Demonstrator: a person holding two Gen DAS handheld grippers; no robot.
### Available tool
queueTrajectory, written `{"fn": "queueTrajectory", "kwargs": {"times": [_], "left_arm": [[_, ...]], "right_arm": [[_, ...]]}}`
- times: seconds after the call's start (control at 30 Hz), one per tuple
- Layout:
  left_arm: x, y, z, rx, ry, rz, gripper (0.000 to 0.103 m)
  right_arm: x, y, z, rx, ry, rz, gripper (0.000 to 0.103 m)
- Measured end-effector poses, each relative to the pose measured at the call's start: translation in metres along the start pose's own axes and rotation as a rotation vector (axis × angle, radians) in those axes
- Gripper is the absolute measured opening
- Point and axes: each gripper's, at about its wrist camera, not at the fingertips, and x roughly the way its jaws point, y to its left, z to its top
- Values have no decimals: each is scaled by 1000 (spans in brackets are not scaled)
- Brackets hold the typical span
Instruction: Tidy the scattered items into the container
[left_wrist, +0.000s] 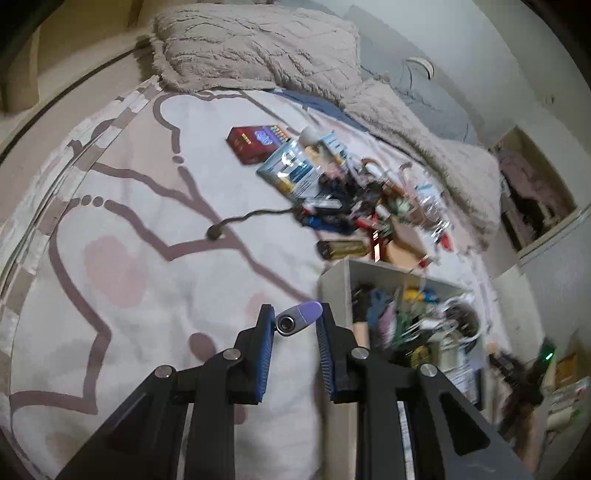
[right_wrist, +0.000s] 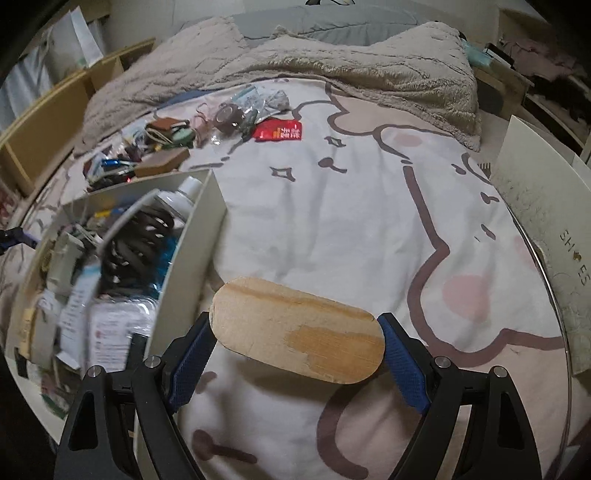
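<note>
Left wrist view: left gripper pinches a small purple-and-silver capsule-shaped gadget crosswise between its blue fingers, just short of the crammed white open box on the bed, likely for dropping in. Right wrist view: right gripper clamps a flat oval wooden piece by its ends, white box alongside to its left.
</note>
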Motion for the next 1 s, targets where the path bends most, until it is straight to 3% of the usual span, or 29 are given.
{"fn": "queueTrajectory", "kwargs": {"times": [0.17,0.3,0.37,0.4,0.43,0.5,0.63,0.87,1.0], "left_arm": [[13,3,-12,42,41,26,23],[11,3,-13,68,16,76,24],[8,5,-12,75,-4,104,46],[6,7,-12,71,-20,122,66],[3,10,-11,63,-40,139,72],[-2,17,-10,41,-69,167,72],[4,36,-5,13,-50,232,72],[14,47,-12,100,-32,410,72],[11,41,-16,135,-12,388,76]], "right_arm": [[18,0,-6,-26,46,-17,87],[29,-1,-11,-36,50,-18,88],[29,-2,-11,-43,46,-19,92],[29,-3,-11,-47,45,-21,94],[30,-4,-12,-49,44,-25,97],[32,-7,-13,-57,41,-31,103],[30,-8,-21,-90,2,-15,103],[30,-8,-25,-111,-38,-18,103],[29,-10,-26,-121,-37,-6,103]]}}
